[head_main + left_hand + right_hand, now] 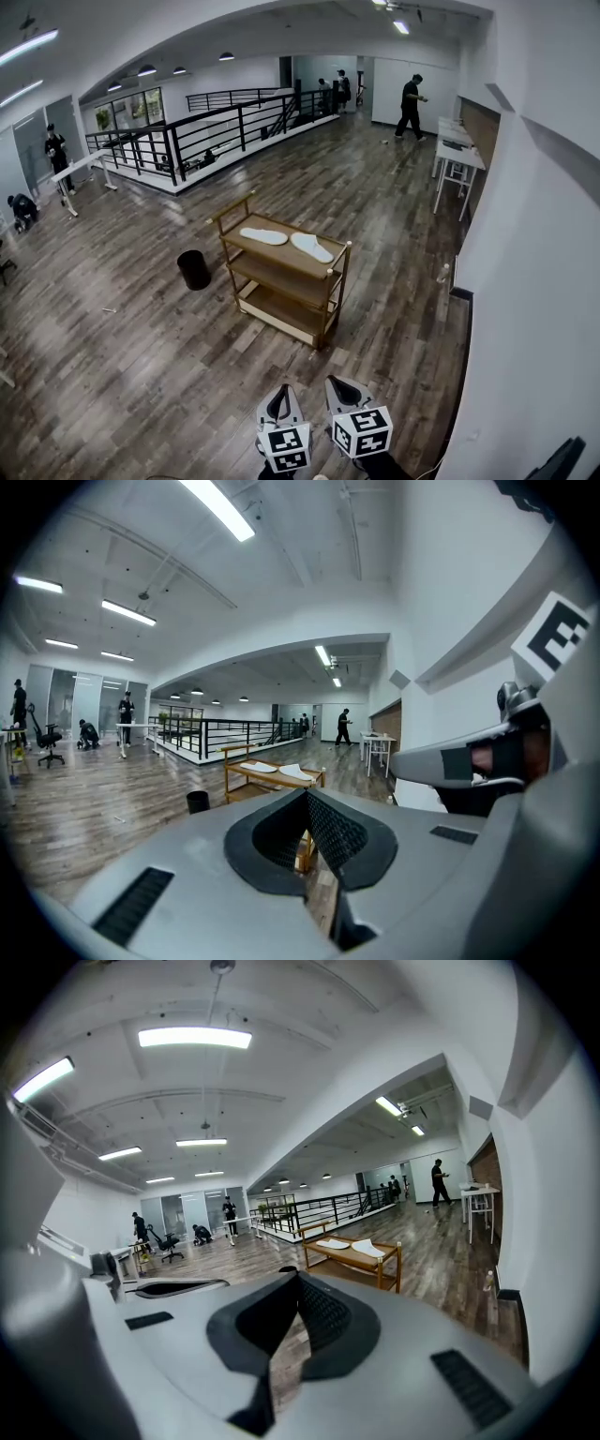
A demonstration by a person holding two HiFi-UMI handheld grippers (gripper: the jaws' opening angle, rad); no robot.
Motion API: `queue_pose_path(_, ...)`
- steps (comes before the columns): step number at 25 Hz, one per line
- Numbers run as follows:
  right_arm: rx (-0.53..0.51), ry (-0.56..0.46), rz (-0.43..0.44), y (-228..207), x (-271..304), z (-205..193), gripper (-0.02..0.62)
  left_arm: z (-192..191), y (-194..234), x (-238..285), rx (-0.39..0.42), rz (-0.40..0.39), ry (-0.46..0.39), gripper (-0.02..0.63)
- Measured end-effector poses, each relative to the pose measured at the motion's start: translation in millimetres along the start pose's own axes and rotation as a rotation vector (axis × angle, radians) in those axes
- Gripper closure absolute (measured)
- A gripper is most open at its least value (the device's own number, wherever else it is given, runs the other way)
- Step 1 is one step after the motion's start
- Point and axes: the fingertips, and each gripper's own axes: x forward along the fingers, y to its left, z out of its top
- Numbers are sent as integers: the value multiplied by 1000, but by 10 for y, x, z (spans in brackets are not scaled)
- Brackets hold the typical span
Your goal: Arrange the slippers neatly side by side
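Plank floor (141, 356), slippers (311, 247) on cart (281, 283); office chair (167, 1243) plain only in gripper views

One slipper (263, 236) and the other slipper (311, 247) are white, on a honey-tan wooden cart (272, 251). The floor (112, 356) is streaked grey-brown plank. At the cart's nine o'clock is a black bin (194, 270). The railing (216, 131) is black and the wall (544, 281) white. The left gripper (279, 394) and right gripper (342, 386) are grey with black pads, their cubes white with black square markers.

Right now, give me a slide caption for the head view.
Shut left gripper and shut right gripper face a wooden cart bearing two white slippers.
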Motion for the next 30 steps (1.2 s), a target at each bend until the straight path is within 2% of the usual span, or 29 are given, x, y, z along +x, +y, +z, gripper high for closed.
queue_pose_path(4,-13,-4,9,-143,139,116,597,230,7,345,34,-1,-15,606)
queue_pose_path(14,-27,-13,8,-447,584,303,597,697,162,868,42,12,-60,606)
queue_pose_path(22,-17,-18,-9,-535,1078,403,597,661,331,1346,41,-13,-36,606)
queue_pose_path(30,-13,-5,-40,-670,1780,550,597,616,844,1889,4,15,-6,606)
